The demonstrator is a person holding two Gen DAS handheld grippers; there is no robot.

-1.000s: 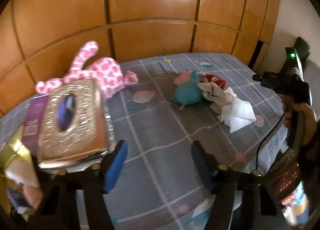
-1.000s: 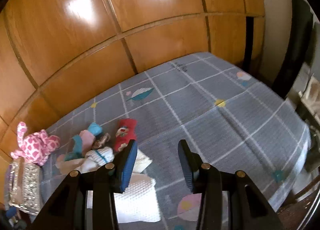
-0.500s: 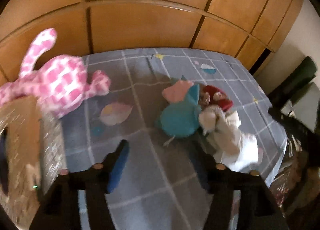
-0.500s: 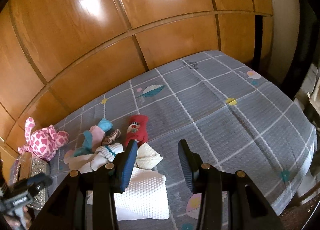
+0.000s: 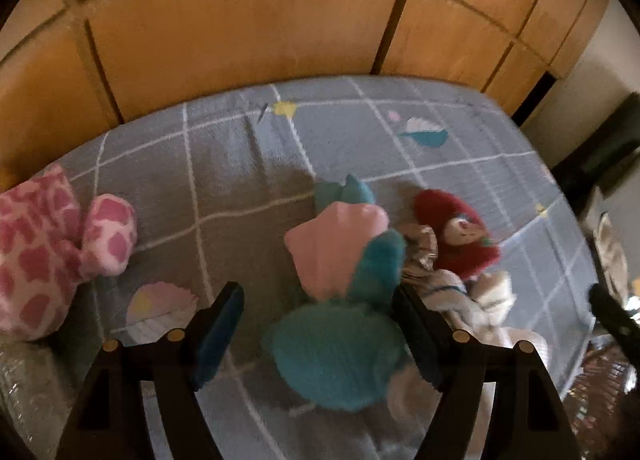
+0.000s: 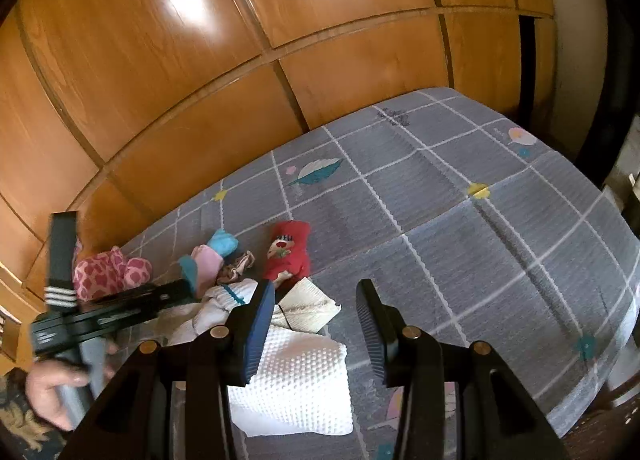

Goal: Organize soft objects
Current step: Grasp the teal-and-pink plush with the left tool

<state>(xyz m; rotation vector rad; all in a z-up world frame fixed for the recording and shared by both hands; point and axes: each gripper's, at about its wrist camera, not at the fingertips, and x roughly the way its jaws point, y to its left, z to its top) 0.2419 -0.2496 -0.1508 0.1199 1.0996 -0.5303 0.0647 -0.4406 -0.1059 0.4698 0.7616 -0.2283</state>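
Left wrist view, left gripper opening around teal-and-pink plush, pads apart from it, red sock at two o'clock, pink spotted plush at nine, right gripper narrow, empty over white towel.

Left gripper: black angular frame, brass-coloured round screws at the finger joints, blue ribbed pads. Right gripper: same black build, same brass screws, blue pads. Left tool seen from the right wrist: black body, white stripes, grey handle. Patterned dark sleeve at the wrist.

Left gripper swung from tissue box to teal plush; jaws opening around it.
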